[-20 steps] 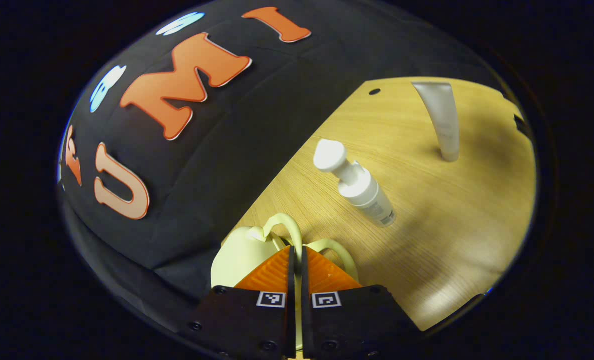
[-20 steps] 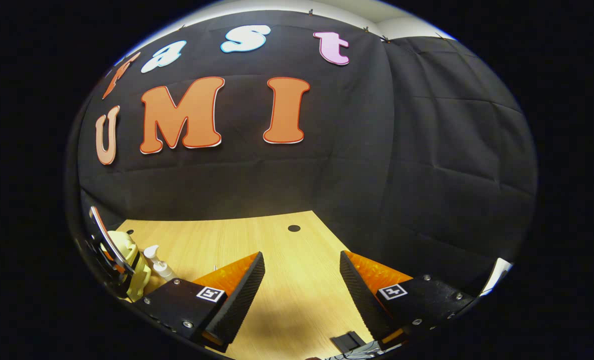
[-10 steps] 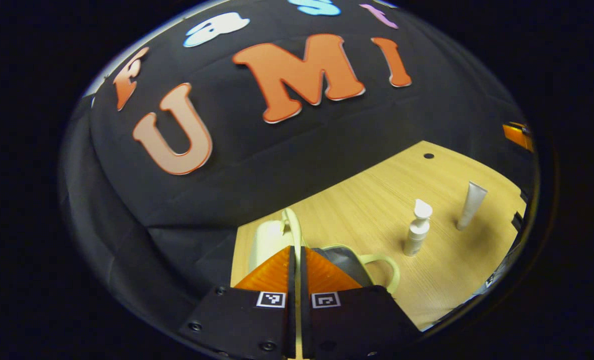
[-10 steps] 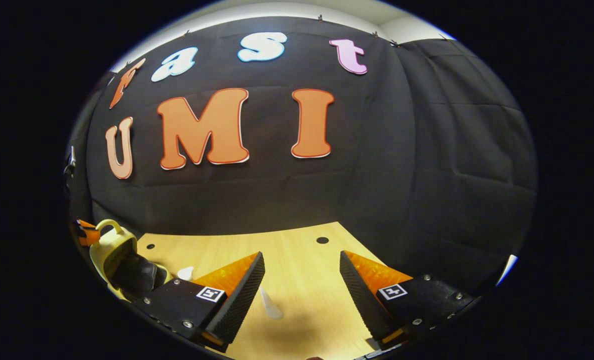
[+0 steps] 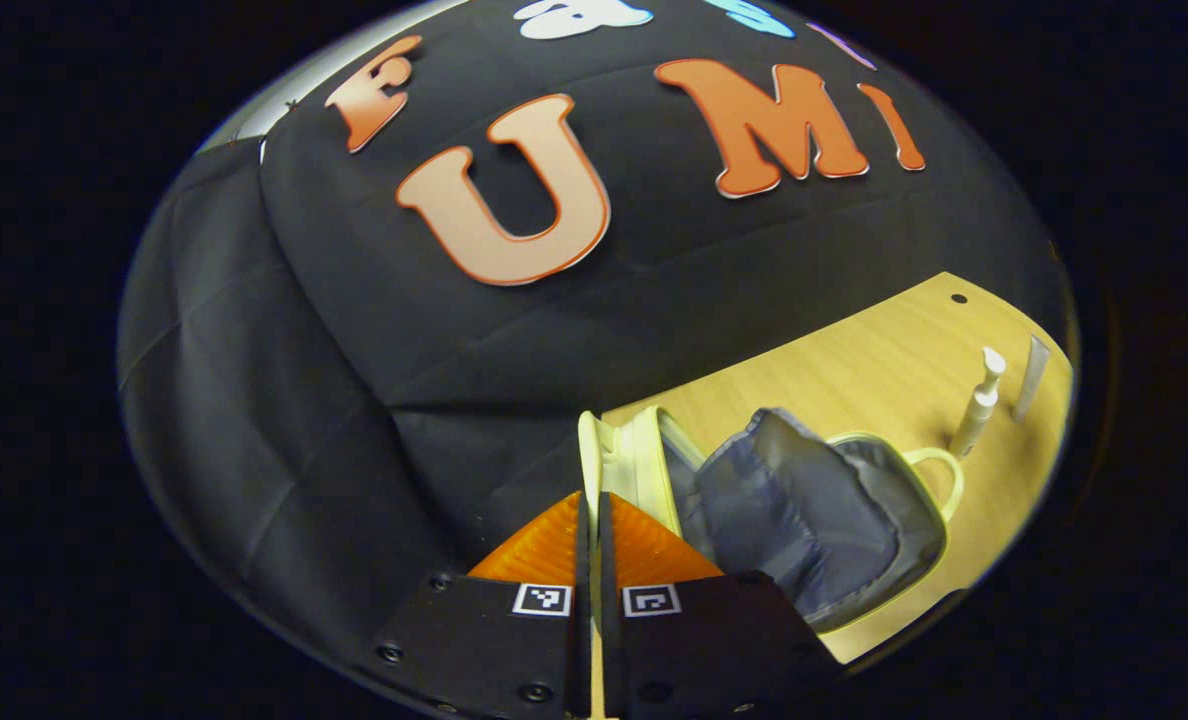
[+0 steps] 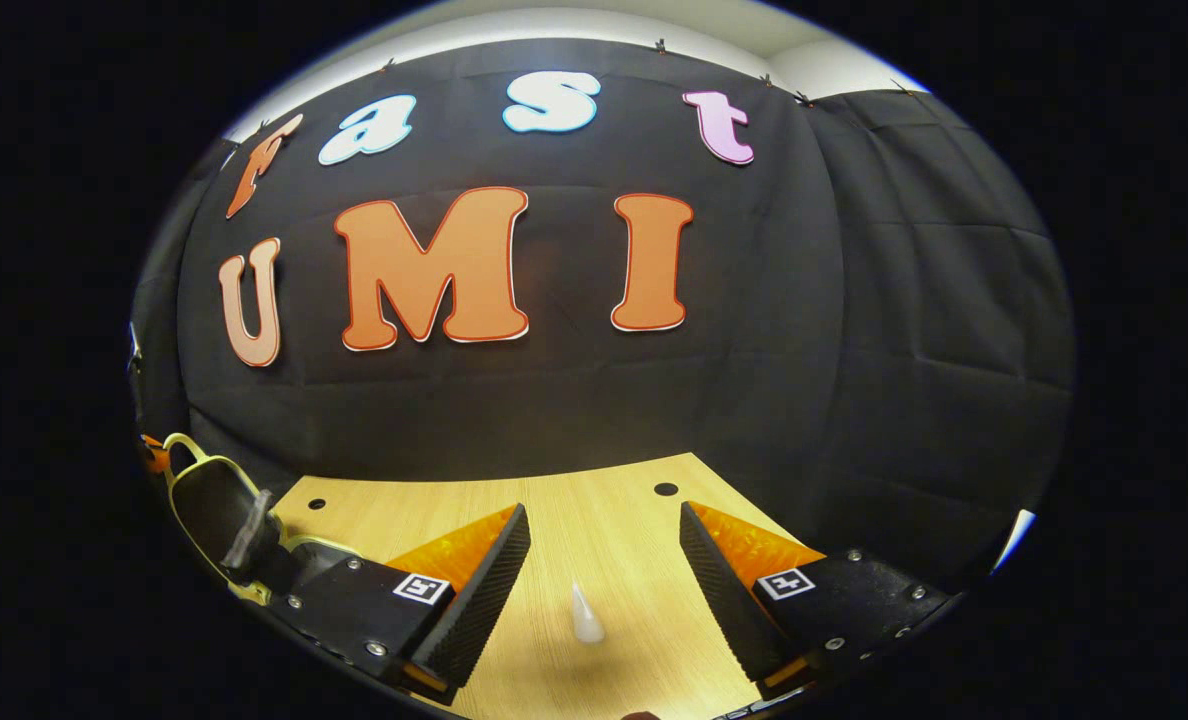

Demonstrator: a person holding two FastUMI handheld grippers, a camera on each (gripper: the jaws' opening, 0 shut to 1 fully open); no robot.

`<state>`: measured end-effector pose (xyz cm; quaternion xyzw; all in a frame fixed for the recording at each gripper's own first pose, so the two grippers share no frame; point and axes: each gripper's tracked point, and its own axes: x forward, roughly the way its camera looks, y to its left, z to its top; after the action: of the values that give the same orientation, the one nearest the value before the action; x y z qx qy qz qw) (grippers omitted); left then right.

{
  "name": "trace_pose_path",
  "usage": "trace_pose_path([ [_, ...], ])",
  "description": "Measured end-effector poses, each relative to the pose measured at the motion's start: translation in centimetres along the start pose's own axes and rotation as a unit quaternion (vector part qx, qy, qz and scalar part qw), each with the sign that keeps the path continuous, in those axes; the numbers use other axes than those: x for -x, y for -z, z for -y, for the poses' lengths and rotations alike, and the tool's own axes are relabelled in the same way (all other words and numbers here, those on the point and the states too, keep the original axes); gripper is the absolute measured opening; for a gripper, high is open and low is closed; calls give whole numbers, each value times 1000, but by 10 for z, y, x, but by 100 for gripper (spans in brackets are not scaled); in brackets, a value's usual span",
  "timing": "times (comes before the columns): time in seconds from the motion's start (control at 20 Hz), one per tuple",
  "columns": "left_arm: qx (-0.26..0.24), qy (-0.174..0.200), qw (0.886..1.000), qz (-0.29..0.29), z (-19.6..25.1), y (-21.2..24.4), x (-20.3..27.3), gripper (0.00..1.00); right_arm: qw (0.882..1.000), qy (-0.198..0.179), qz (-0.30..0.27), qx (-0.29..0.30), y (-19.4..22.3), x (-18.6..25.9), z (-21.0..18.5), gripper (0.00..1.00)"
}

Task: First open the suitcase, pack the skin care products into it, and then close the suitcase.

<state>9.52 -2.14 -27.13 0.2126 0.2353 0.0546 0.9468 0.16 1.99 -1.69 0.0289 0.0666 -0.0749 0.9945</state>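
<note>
Left gripper (image 5: 591,510), left gripper view: fingers clenched on the thin pale-yellow edge of the suitcase lid (image 5: 588,450), the lid standing upright from between the tips toward 12 o'clock. A second ago the suitcase (image 5: 814,520) was closed, with just its handles showing above the tips; half a second ago a dark gap had opened. Now it lies wide open at 3 o'clock of the tips, grey lining exposed, one loop handle (image 5: 939,475) at its far side. Its near end is cut off behind the gripper body.

Beyond it on the wooden table (image 5: 854,360), toward 2 o'clock, the pump bottle (image 5: 979,405) and white tube (image 5: 1032,365) stand upright, apart from each other, small and distorted at the edge.

Right gripper (image 6: 604,560), right gripper view: released, jaws wide apart over the table. Between them stands a white tube (image 6: 584,615); a second ago that spot was bare. At 9 o'clock the raised lid (image 6: 214,505) is partly hidden behind the left finger (image 6: 474,590).
</note>
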Motion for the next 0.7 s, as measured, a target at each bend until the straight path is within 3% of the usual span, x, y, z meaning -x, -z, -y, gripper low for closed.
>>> trace_pose_path([
  [0.15,43,3,999,-34,5,19,-9,5,1000,-8,-13,-5,6,6,-20,96],
  [0.3,105,33,992,-62,16,35,-21,5,1000,-6,-18,1,10,12,-39,96],
  [0.35,124,45,989,-72,22,40,-23,5,1000,-5,-16,-1,8,15,-45,100],
  [0.4,143,57,985,-81,30,46,-23,5,1000,-3,-13,-2,8,17,-50,96],
  [0.6,207,95,966,-120,63,60,-20,5,1000,10,-15,-24,10,22,-65,96],
  [0.65,223,100,961,-131,71,61,-17,3,999,14,-15,-26,11,23,-66,100],
  [0.7,231,99,957,-145,75,64,-16,5,999,18,-14,-26,12,27,-68,96],
])
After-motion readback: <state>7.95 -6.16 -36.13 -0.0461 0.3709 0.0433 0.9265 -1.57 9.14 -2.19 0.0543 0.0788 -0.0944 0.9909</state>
